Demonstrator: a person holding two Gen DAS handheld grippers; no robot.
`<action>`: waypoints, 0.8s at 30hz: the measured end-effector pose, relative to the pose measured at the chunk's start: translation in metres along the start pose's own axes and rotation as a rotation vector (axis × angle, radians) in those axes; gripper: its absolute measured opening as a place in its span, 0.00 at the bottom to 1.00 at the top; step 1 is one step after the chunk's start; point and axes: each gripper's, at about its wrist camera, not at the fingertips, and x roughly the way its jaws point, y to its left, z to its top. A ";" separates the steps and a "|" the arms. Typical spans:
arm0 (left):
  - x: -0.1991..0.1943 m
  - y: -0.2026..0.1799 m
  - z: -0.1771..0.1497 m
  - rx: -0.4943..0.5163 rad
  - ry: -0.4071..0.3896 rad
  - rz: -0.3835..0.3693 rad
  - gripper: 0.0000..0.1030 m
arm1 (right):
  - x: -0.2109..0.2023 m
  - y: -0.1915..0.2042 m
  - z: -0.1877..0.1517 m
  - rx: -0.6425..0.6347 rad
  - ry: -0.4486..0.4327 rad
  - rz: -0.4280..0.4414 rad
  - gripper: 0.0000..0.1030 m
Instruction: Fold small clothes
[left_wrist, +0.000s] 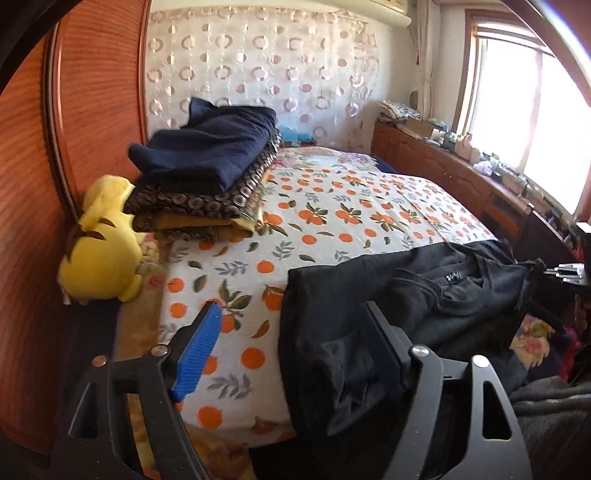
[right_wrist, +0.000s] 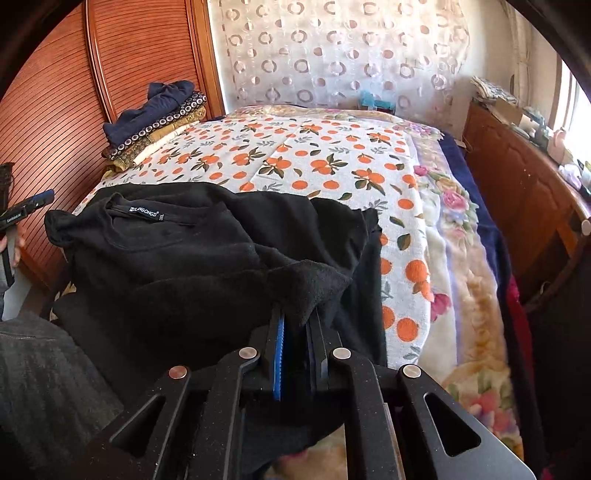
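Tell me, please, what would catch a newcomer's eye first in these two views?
Probably the black top, rumpled across the near end of the orange-print bedspread, one fold pinched in the shut right gripper. The left gripper stands open at the top's edge. At the headboard, a bright yellow plush toy lies beside a stack of folded clothes.
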 end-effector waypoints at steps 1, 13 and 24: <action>0.006 0.001 0.001 -0.009 0.009 -0.006 0.75 | -0.002 0.000 0.000 -0.003 0.004 -0.004 0.11; 0.064 0.012 0.015 -0.051 0.076 0.032 0.75 | -0.005 -0.021 -0.007 -0.006 0.097 -0.126 0.24; 0.100 0.005 0.031 -0.023 0.140 0.013 0.75 | 0.023 -0.040 0.038 0.099 -0.041 -0.163 0.38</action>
